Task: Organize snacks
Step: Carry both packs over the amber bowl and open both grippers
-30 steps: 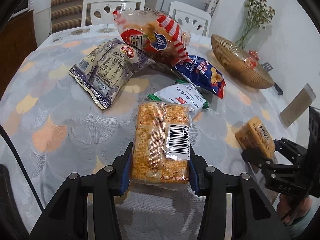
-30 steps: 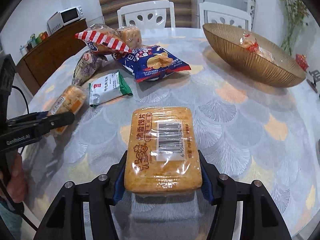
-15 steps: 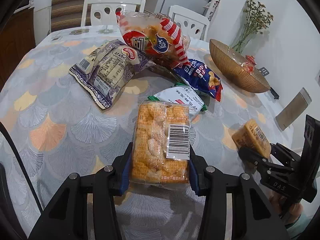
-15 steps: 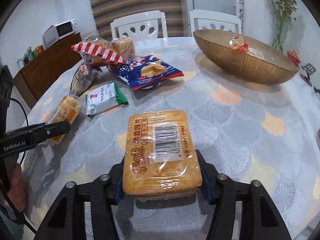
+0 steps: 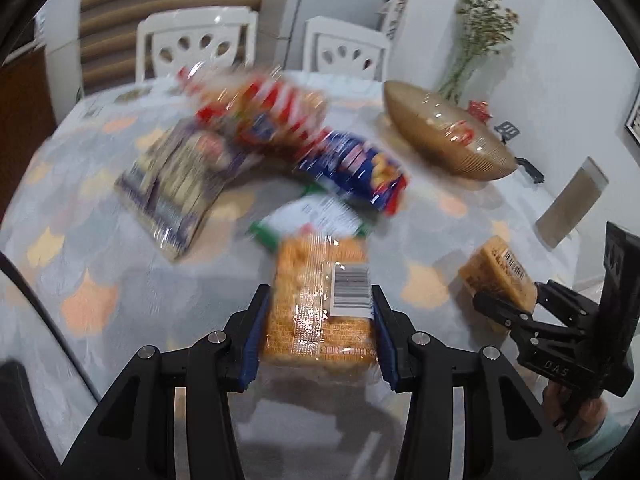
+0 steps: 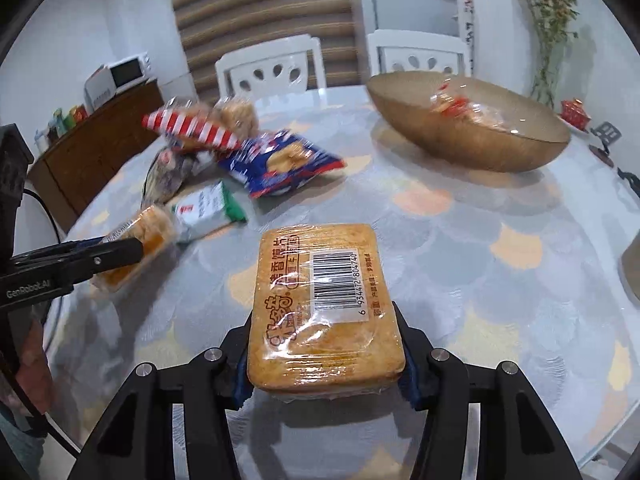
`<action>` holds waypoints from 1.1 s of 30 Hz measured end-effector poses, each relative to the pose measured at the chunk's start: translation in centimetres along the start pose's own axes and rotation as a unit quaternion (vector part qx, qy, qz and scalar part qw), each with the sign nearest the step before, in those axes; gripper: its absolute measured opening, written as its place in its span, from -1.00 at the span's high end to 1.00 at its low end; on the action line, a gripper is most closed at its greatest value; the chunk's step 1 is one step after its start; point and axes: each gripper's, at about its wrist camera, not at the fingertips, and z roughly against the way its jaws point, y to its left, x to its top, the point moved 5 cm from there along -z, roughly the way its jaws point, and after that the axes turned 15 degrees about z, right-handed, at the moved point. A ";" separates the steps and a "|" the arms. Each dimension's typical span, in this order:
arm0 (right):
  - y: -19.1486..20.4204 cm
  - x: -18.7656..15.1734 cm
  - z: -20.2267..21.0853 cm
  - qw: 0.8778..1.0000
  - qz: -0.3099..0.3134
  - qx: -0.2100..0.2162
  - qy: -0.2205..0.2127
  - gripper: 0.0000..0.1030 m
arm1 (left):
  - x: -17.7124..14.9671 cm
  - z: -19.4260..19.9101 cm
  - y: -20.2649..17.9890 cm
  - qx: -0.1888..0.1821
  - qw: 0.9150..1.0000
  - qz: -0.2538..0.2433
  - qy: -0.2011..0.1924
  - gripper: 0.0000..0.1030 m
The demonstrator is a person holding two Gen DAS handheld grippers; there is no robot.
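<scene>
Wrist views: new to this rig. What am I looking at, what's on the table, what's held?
There is no robot arm. A person holds a two-finger claw in each hand, and each claw carries a fisheye camera looking along its fingers.

In the left wrist view, the left claw grips a clear-wrapped orange biscuit pack. In the right wrist view, the right claw holds a flat orange cracker pack. Each claw also shows at the edge of the other's picture.

On the patterned table lie a red-striped bag, a blue chip bag, a purple bag, a green-and-white packet and a gold bowl with one snack inside.
</scene>
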 end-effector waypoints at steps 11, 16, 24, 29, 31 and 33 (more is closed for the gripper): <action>-6.3 1.7 3.3 0.997 -0.062 -0.014 -0.033 -0.05 | 3.9 0.6 -4.0 -0.004 0.998 -0.057 0.014 0.04; -6.2 1.1 2.2 0.998 -0.055 0.005 -0.012 -0.05 | -0.5 -0.3 -0.7 0.046 0.995 -0.035 0.079 -0.47; -5.7 0.6 1.9 0.999 -0.048 0.013 -0.010 -0.05 | -2.7 -2.9 -0.8 0.083 0.991 -0.034 0.101 0.17; -7.8 1.2 3.5 0.997 -0.072 0.009 -0.028 -0.05 | 0.1 -0.8 -4.4 0.051 0.996 -0.056 0.054 0.17; -9.0 2.1 4.2 0.996 -0.085 0.006 -0.039 -0.05 | 2.2 -0.4 -6.5 0.029 0.997 -0.064 0.037 0.17; -10.4 3.4 5.0 0.994 -0.096 0.000 -0.055 -0.05 | 4.2 -0.7 -8.4 0.010 0.997 -0.070 0.031 0.17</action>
